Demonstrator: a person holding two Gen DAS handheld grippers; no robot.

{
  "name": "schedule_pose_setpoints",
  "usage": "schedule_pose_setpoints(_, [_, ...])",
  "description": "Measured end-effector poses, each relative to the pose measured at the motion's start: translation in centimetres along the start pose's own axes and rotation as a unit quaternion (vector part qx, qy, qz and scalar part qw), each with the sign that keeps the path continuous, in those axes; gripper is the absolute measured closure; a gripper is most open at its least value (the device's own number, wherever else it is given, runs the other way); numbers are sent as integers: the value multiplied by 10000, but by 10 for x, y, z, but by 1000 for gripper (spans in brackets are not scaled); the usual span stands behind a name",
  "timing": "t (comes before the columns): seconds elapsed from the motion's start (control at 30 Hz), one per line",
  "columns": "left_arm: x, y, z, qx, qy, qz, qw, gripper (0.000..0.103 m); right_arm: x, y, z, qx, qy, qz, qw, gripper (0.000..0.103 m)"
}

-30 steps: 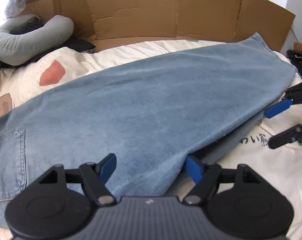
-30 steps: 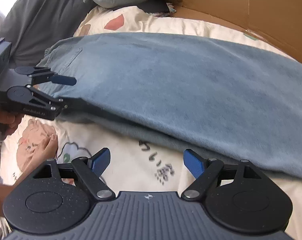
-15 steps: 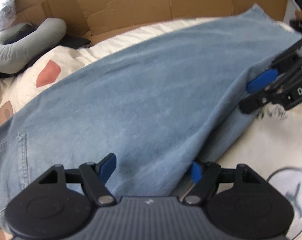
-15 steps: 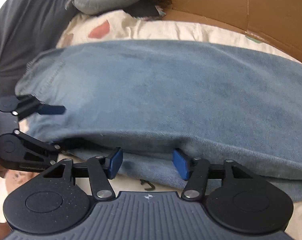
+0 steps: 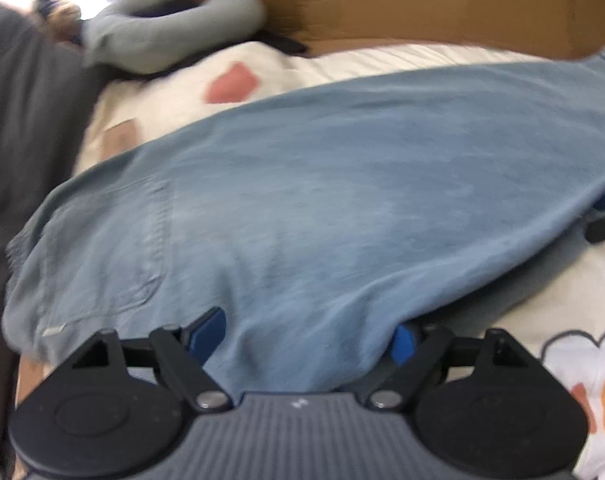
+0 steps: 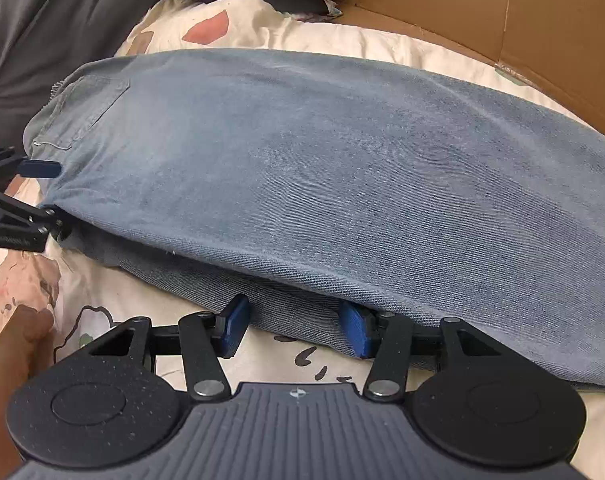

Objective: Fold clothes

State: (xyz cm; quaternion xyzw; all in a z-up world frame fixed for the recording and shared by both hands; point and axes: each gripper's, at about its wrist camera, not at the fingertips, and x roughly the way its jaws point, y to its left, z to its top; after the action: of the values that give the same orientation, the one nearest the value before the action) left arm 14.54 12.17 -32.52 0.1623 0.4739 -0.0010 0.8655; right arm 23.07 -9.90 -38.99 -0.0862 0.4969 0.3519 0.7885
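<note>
Jeans point(image 6: 342, 168) are laid lengthwise across the bed point(image 6: 262, 32), one leg stacked on the other, so a lengthwise half-fold is already in place; whether this session put it there can't be told. Back pocket point(image 6: 82, 112) is seen at the waist end, toward the left gripper; the leg end runs off right toward the cardboard point(image 6: 542, 20).

Left gripper point(image 5: 306, 334): jaws spread wide, denim draped down between them at the near edge by the waist. Nothing is pinched, so it is read as released. That view is motion-blurred, so contact depth is unclear.

Right gripper point(image 6: 296, 330): jaws also apart, straddling the near edge mid-leg; the right pad point(image 6: 354, 332) is tucked in under the upper layer, the left pad point(image 6: 232, 330) sits just outside on the lower layer's edge. Not clenched on anything.

Progress, as a judgement:
- done: legs aligned, cloth flat, few wrinkles
- left: crosswise fold(s) to shorten the length; none is visible
- layers are slightly offset along the near edge, lower leg showing below the upper

The pose fits either grips being set on the near edge or grips just let go after smoothing; the frames don't settle which

A hand point(image 6: 18, 344) is seen at lower left of the right view
</note>
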Motion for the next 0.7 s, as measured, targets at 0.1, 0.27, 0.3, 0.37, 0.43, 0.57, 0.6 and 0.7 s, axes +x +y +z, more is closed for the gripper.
schedule_pose_setpoints(0.1, [-3, 9, -7, -383, 21, 173, 9991, 16, 0, 0, -1, -29, -3, 6, 10000, 47])
schedule_pose_setpoints(0.27, [-6, 24, -21, -1073, 92, 493, 9930, 16, -1, -1, -2, -64, -10, 23, 10000, 47])
schedule_pose_setpoints(0.3, [-5, 29, -25, -1202, 126, 547, 9912, 16, -1, -1, -2, -71, -9, 27, 10000, 47])
schedule_pose_setpoints(0.37, [-5, 35, -29, -1413, 93, 506, 9886, 14, -2, -2, -3, -85, -10, 35, 10000, 47])
schedule_pose_setpoints(0.43, [-6, 39, -30, -1590, 26, 458, 9862, 14, -2, -2, -3, -94, -9, 44, 9999, 47])
schedule_pose_setpoints(0.57, [-7, 46, -32, -1941, -107, 364, 9802, 15, -3, -3, -4, -86, -13, 70, 9999, 47])
schedule_pose_setpoints(0.6, [-7, 48, -32, -2029, -140, 340, 9785, 15, -3, -4, -4, -90, -12, 72, 9999, 47])
schedule_pose_setpoints(0.7, [-8, 54, -34, -2290, -240, 268, 9728, 15, -3, -5, -4, -77, -7, 91, 9999, 47])
